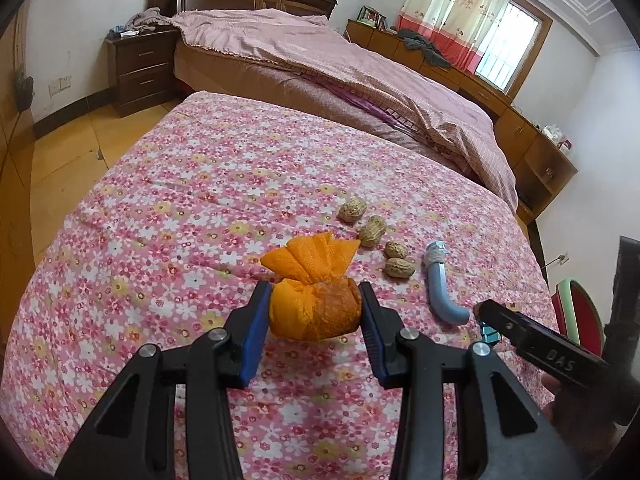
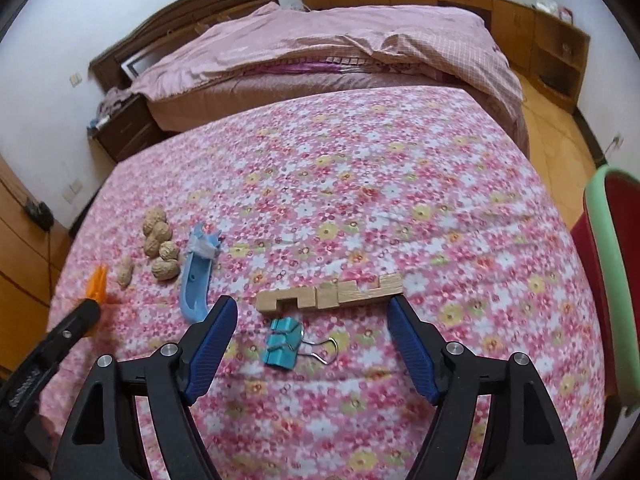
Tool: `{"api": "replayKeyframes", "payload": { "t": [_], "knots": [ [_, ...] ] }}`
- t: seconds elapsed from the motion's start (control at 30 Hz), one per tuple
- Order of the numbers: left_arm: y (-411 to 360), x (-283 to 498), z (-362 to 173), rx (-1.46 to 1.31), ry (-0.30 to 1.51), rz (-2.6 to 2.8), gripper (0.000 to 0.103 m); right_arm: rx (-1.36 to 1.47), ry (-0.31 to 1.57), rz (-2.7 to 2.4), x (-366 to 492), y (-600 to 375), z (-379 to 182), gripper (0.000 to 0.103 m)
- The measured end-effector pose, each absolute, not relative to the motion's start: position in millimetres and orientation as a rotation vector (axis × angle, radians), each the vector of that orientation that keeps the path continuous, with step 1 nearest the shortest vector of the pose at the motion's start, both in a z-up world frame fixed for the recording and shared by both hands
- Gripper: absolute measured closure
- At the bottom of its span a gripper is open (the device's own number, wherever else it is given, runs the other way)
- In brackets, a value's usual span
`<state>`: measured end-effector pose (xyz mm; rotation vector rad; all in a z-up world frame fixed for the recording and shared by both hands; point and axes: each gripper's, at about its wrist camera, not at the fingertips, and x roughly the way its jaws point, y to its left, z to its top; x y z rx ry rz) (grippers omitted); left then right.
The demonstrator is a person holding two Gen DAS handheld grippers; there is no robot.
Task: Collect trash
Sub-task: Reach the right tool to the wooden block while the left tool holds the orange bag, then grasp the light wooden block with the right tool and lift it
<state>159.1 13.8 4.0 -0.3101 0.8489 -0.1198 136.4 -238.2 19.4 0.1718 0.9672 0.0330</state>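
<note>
An orange mesh bundle (image 1: 314,308) sits on the floral cloth (image 1: 180,200), and my left gripper (image 1: 314,292) is shut on it, blue pads pressed to both its sides. Its tied top also shows in the right wrist view as an orange tip (image 2: 98,282). Several peanut shells (image 1: 372,230) (image 2: 160,244) lie just beyond, beside a bent blue-grey plastic piece (image 1: 442,288) (image 2: 196,280). My right gripper (image 2: 311,306) hangs open over a teal binder clip (image 2: 282,344), with a notched wooden block (image 2: 332,292) just past its fingertips. Nothing touches its pads.
The floral cloth covers a wide flat surface at the foot of a bed (image 1: 320,60) with a pink quilt. A red chair with a green rim (image 2: 608,260) stands at the right edge. A dark nightstand (image 1: 140,68) and wooden cabinets (image 1: 532,148) line the walls.
</note>
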Motion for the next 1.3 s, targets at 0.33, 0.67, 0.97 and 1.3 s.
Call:
{"api": "replayKeyframes", "payload": {
  "t": [0.33, 0.67, 0.97, 1.3],
  "knots": [
    [15.6, 158.8, 2.2, -0.322, 0.848, -0.125, 0.06, 0.081, 0.971, -0.006, 145.3, -226.0, 12.6, 0.031],
    [9.6, 148.4, 11.3, -0.312, 0.83, -0.141, 0.06, 0.16, 0.944, -0.009, 139.8, -246.0, 19.0, 0.071],
    [9.2, 142.3, 14.9, -0.316, 0.826, -0.141, 0.06, 0.215, 0.934, -0.092, 130.6, -288.4, 23.1, 0.071],
    [5.0, 144.8, 14.1, -0.31, 0.833, -0.143, 0.06, 0.326, 0.912, -0.085, 122.9, -322.4, 33.5, 0.069]
  ]
}}
